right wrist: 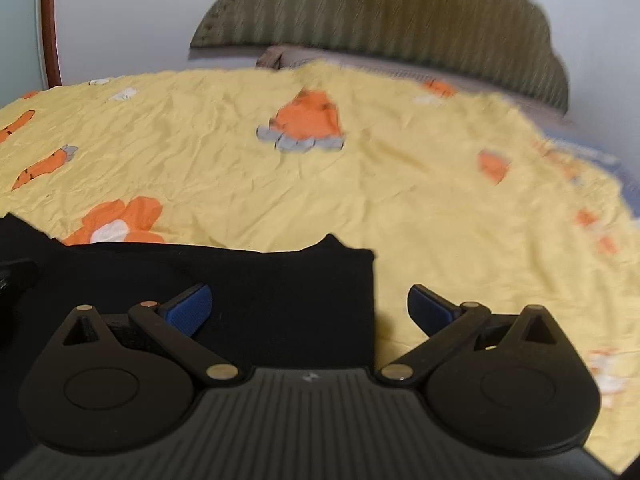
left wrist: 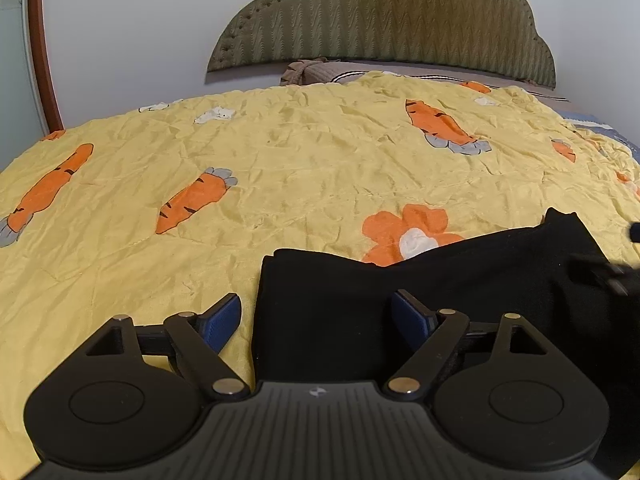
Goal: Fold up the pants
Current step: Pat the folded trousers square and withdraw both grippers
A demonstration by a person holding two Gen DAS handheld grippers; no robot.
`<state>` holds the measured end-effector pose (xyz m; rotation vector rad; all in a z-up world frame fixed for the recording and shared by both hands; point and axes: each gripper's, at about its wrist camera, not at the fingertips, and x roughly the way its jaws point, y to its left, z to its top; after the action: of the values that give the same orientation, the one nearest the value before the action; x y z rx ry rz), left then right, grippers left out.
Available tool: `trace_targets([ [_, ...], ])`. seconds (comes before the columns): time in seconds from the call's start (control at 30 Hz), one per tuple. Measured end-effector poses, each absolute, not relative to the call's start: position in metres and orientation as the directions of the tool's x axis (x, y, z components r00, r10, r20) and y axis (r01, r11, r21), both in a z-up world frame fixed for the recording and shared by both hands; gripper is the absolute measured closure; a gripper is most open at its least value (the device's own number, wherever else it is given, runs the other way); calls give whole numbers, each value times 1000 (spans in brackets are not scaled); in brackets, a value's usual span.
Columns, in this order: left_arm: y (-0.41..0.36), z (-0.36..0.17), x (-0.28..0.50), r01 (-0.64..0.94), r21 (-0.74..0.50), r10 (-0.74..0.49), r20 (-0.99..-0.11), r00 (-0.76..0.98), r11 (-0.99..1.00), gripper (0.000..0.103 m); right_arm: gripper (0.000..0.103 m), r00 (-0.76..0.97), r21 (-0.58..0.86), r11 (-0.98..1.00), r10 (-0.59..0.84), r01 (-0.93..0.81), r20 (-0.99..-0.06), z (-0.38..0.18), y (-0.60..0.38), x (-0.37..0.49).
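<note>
Pants [left wrist: 420,292], black and already folded into a compact band, lie on the yellow carrot-print bedspread [left wrist: 280,152] with the long axis running across the view. In the left wrist view, the band's left end sits directly ahead of the left gripper [left wrist: 316,312]. Its jaws stand wide: the left pad is over bare bedspread, the right pad over cloth, and neither presses the fabric. Nothing is held.

In the right wrist view, somewhat blurred, the pants [right wrist: 240,280] end at a squared right edge between the jaws of the right gripper [right wrist: 310,306]. These jaws are also wide and empty, straddling that edge. Each gripper is nearest its own end; a further fold would probably start from these ends.
</note>
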<state>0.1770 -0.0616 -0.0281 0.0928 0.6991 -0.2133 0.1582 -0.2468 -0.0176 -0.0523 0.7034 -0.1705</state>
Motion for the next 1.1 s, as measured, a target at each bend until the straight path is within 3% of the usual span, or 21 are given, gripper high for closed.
trace_targets([
  [0.2,-62,-27,176,219,14,-158,-650,743,976,20,0,769,-126,991,-122,55,-628,-5,-217,104],
  [0.37,-59,-18,168,200,18,-139,-655,743,980,20,0,745,-186,982,-147,31,-651,-26,-202,95],
  [0.47,-52,-6,150,184,42,-117,-628,769,982,20,0,732,-89,990,-142,111,-666,-25,-214,94],
  [0.57,-41,4,122,171,53,-107,-596,796,984,20,0,785,-81,974,-219,212,-580,-9,-212,70],
  [0.67,-31,7,95,162,72,-92,-576,812,984,15,0,833,-11,978,-184,209,-522,3,-202,41],
  [0.77,-20,8,76,182,51,-120,-582,804,982,12,0,851,33,985,-128,169,-510,6,-188,23],
  [1.1,28,9,37,89,-44,-99,-533,840,995,9,0,861,-32,998,-65,57,-505,15,-141,-11],
])
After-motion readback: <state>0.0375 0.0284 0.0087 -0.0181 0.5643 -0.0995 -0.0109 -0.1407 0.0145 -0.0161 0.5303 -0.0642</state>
